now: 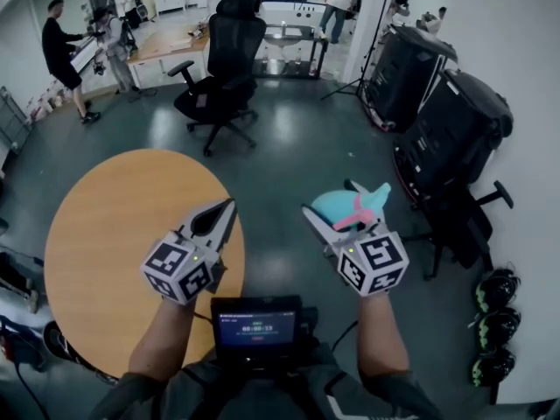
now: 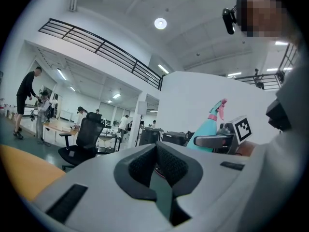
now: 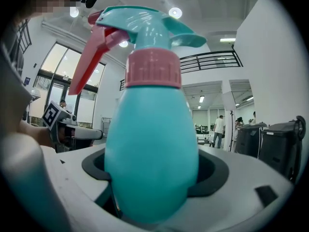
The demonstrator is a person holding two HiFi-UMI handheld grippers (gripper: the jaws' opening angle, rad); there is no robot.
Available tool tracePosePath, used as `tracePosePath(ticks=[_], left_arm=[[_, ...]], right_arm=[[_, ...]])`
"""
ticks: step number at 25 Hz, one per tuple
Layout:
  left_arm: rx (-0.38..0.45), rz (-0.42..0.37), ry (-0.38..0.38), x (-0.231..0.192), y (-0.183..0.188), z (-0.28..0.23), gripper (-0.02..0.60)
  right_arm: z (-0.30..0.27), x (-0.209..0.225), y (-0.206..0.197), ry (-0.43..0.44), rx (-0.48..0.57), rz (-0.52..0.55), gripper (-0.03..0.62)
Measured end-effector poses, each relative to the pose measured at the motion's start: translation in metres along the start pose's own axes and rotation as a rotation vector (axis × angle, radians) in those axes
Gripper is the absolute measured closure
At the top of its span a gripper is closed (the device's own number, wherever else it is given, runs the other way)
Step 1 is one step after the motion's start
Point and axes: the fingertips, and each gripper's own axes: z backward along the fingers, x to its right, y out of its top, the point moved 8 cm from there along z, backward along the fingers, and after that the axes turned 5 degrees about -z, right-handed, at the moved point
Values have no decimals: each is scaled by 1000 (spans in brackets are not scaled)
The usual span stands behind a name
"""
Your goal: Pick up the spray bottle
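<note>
Beside the right edge of the round table [image 1: 105, 234], the head view shows the right gripper [image 1: 337, 204] over the floor. It holds the spray bottle [image 1: 341, 206] in the air, off the table. The left gripper [image 1: 226, 210] hovers over that same edge. A black office chair [image 1: 223, 68] stands beyond the table.

From the left gripper view, its dark pads meet with nothing between them. The bottle stands upright in the other gripper, off to the right, away from the table.

From the right gripper view, the fingers stand wide and clamp the bottle's round teal body from both sides. The pink collar [image 3: 153, 69] and pink trigger [image 3: 91, 62] rise above them.
</note>
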Motion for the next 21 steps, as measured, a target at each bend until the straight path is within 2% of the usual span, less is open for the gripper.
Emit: tracePosePath(ticks=[21], left_arm=[[2,21,-30,-8,-4,4,580]], right_arm=[[-2,-11,-4,-27,-10,0,163]])
